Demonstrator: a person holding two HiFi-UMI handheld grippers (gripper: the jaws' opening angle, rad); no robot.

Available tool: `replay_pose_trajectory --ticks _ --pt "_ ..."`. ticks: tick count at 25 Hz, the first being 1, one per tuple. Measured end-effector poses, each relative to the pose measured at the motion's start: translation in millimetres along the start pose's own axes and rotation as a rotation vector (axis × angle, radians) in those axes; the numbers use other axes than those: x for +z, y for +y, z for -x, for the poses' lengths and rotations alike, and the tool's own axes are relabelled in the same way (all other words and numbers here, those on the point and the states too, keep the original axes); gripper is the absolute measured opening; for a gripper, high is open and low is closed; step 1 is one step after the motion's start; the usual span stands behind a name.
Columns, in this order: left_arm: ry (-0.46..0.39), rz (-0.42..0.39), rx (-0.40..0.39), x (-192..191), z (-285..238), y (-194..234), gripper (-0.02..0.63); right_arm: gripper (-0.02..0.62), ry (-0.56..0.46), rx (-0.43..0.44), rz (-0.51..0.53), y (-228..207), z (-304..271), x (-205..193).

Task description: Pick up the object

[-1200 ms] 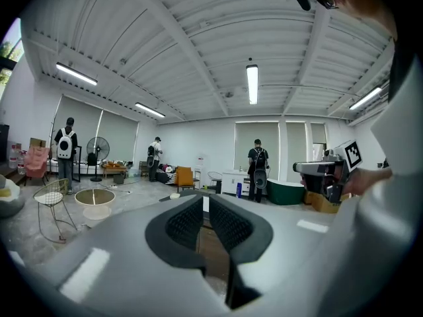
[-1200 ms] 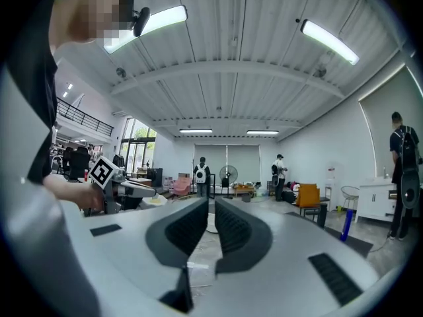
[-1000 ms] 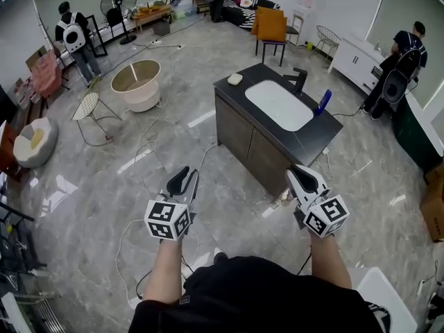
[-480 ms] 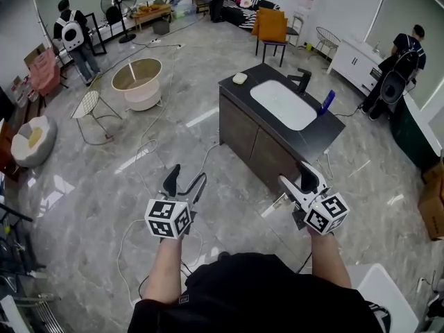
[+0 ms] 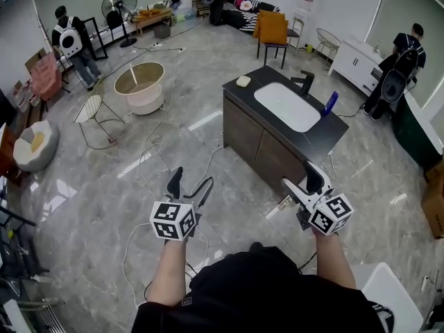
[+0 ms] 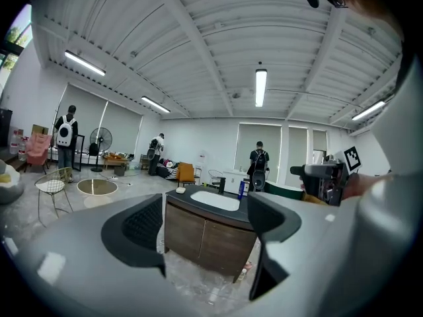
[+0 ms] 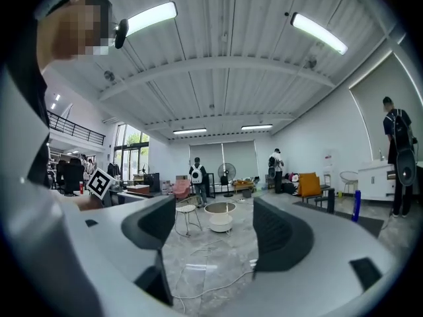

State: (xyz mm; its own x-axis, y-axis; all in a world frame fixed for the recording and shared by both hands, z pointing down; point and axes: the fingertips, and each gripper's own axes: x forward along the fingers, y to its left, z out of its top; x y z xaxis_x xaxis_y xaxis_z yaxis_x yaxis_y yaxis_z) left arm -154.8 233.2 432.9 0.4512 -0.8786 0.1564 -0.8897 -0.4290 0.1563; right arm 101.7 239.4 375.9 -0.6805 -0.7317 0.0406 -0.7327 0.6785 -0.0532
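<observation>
A dark cabinet (image 5: 267, 148) with a white sink basin (image 5: 286, 107) stands ahead on the floor. On its top are a blue bottle (image 5: 329, 103), a black tap (image 5: 304, 82) and a small pale object (image 5: 243, 80). My left gripper (image 5: 191, 181) hangs in the air short of the cabinet's near left side; its jaws are opening with nothing between them. My right gripper (image 5: 299, 177) is level with the cabinet's near corner, its jaws also opening and empty. The left gripper view looks at the cabinet (image 6: 205, 226) between the left gripper (image 6: 206, 233) pads. The right gripper (image 7: 215, 233) faces open floor.
Cables (image 5: 149, 161) trail over the marble floor. A round beige tub (image 5: 141, 85) and a wire chair (image 5: 94, 109) stand at the left. An orange chair (image 5: 272, 28) is behind the cabinet. People with backpacks stand at the far left (image 5: 69, 40) and far right (image 5: 402, 61).
Both grippers' jaws have gone from shut to wide apart. The cabinet sits slightly farther right and lower in the head view.
</observation>
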Motion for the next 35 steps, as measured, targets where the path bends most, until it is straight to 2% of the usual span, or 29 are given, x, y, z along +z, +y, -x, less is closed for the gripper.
replay_pose_trajectory --ticks 8,15,22,27,35 --pt "0.025 0.01 0.015 -4.6 -7.7 11.9 0.391 0.328 0.032 0.029 -0.021 -8.1 -19.3 -11.7" --pt "0.068 0.009 0.047 -8.8 -43.1 31.7 0.391 0.328 0.031 0.069 -0.067 -47.8 -61.1 -25.6" --pt "0.118 0.014 0.063 -5.1 -126.6 50.4 0.391 0.328 0.056 0.096 -0.102 -116.5 -111.9 -40.6" --pt "0.151 0.0 0.045 3.5 -198.0 51.5 0.39 0.328 0.049 0.102 -0.13 -178.2 -148.0 -40.0" --pt "0.143 -0.029 0.019 30.6 -285.6 46.8 0.39 0.328 0.015 0.111 -0.137 -254.2 -177.3 -28.2"
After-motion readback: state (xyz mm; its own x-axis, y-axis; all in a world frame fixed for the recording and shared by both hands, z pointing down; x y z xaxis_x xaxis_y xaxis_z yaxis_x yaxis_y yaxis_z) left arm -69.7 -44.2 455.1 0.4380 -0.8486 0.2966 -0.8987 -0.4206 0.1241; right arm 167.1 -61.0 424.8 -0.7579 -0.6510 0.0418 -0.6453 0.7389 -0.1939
